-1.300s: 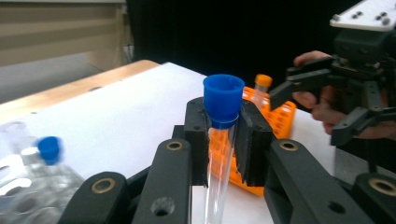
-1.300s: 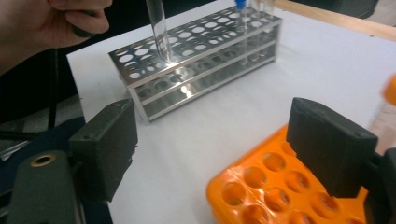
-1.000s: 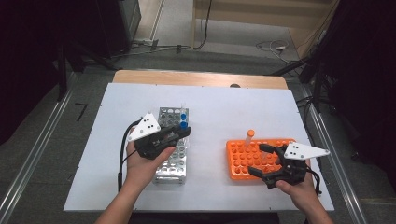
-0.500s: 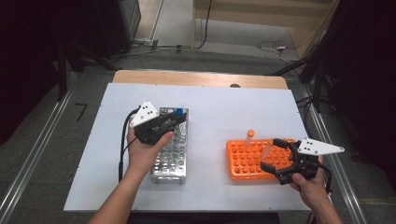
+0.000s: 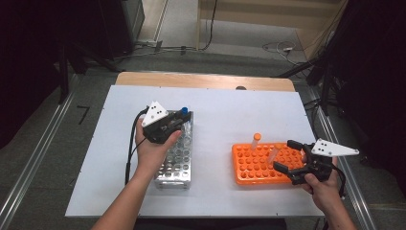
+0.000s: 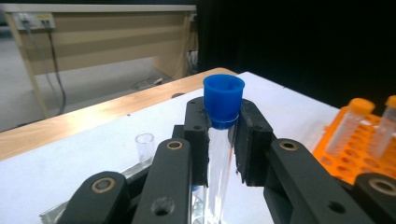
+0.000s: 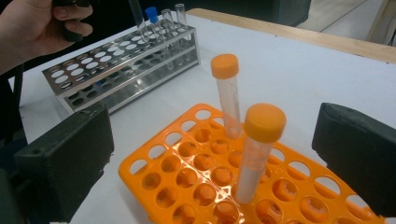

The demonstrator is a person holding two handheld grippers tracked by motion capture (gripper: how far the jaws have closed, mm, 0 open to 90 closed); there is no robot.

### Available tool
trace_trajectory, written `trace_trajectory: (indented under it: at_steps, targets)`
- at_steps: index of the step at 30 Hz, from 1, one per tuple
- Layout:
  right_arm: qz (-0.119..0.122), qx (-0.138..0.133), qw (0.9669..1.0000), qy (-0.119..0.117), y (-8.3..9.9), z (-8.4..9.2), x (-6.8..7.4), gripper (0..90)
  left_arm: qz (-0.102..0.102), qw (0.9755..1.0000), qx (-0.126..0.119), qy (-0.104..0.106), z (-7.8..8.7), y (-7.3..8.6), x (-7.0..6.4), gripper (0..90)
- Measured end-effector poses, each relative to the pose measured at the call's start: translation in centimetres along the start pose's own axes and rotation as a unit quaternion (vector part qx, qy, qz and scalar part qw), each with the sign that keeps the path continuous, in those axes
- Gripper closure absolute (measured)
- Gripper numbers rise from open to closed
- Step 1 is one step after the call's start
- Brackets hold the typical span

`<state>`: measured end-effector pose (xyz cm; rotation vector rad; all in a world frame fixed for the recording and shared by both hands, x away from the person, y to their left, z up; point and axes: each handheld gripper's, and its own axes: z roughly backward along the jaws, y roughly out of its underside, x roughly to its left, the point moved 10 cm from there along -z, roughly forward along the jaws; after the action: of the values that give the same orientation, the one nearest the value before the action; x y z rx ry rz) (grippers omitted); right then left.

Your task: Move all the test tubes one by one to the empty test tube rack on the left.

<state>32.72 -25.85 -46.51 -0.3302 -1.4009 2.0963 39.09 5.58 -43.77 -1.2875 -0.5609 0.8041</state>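
Over on the left, the left gripper point(image 5: 179, 117) sits above the far end of the metal rack point(image 5: 175, 155), jaws clenched on a clear tube with a blue cap point(image 6: 223, 100). The left gripper view shows it well: both black pads press the glass just under the cap, the tube upright, its lower end running down toward the rack. One open glass tube point(image 6: 144, 145) stands in the rack just behind. The left hand point(image 5: 152, 146) wraps the gripper body, cable trailing back toward the table edge.

Across the bare white table point(image 5: 225, 115) we reach the orange rack point(image 5: 258, 165) on the right. Two orange-capped tubes stand in it: the farther one point(image 7: 227, 93) upright in a far row, the nearer one point(image 7: 258, 151) leaning a little in its hole.

The right gripper point(image 5: 283, 155) hangs at the rack's right side, jaws released. They have just been opening; the nearer tube stands between the two pads, touching neither. The right hand point(image 5: 321, 184) grips it from below.
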Motion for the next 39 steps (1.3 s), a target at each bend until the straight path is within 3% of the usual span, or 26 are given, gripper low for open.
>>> trace_trajectory:
  at_steps: [6,12,22,35,39]
  targets:
    - [-0.008,0.004,0.9999,0.005,0.4,-0.1,-0.6,0.0,-0.010,0.9999,0.010,-0.008,-0.3,0.6,0.1,76.6]
    - [-0.013,0.006,0.9998,0.010,0.7,-0.1,-1.1,0.0,-0.007,0.9996,0.024,-0.011,-0.3,1.4,0.0,76.5]
    - [-0.018,0.011,0.9996,0.016,1.2,-0.4,-1.6,0.0,-0.022,0.9968,0.075,-0.017,-0.7,3.0,-0.4,76.5]
    - [-0.022,0.020,0.9994,0.018,1.8,-0.8,-2.0,0.0,-0.006,0.9926,0.120,-0.021,-0.9,4.2,-0.4,75.2]
    - [-0.022,0.023,0.9993,0.019,1.9,-1.0,-2.0,0.0,0.002,0.9923,0.123,-0.016,-0.9,4.3,-0.5,73.1]
